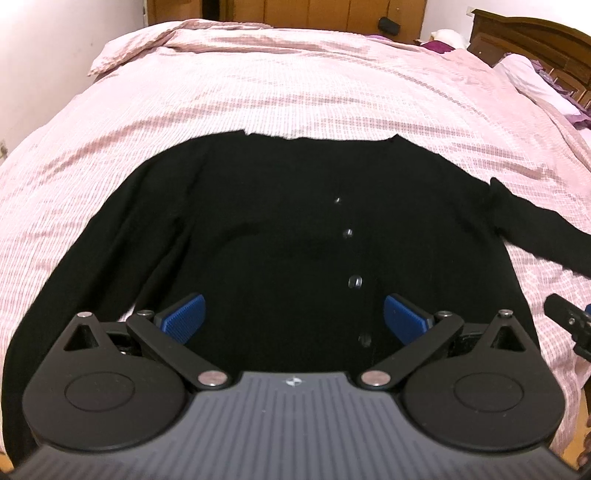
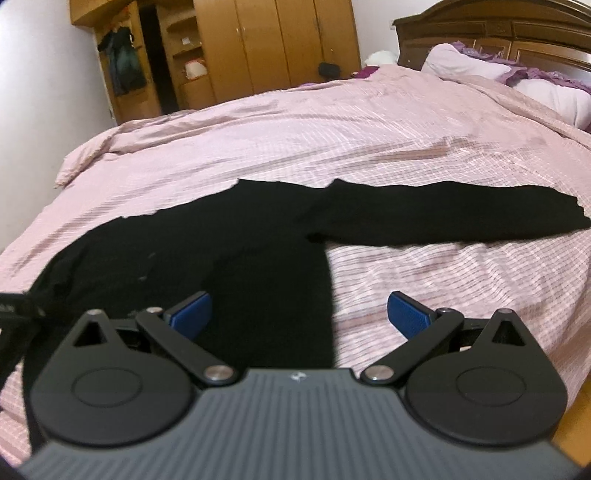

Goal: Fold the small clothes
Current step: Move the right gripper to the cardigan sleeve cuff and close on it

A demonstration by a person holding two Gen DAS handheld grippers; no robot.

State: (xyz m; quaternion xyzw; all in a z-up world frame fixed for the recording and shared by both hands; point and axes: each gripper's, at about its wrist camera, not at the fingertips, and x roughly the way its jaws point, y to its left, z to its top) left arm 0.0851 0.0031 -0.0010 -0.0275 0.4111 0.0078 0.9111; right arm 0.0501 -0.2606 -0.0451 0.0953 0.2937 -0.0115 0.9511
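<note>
A black buttoned cardigan (image 1: 266, 229) lies flat on the pink bedspread (image 1: 295, 92), its button row running down the middle. One sleeve (image 2: 443, 214) stretches out to the right; the other hangs down the left side. My left gripper (image 1: 294, 317) hovers open over the cardigan's near part, blue pads wide apart with nothing between them. My right gripper (image 2: 299, 314) is open too, above the cardigan's right side edge where it meets the bedspread (image 2: 369, 129). In the left wrist view, part of the right gripper shows at the right border.
White and purple pillows (image 2: 480, 70) rest by a dark wooden headboard (image 2: 498, 26) at the far right. Wooden wardrobes (image 2: 277, 44) stand behind the bed. A strip of wooden floor (image 2: 576, 424) shows by the bed's near edge.
</note>
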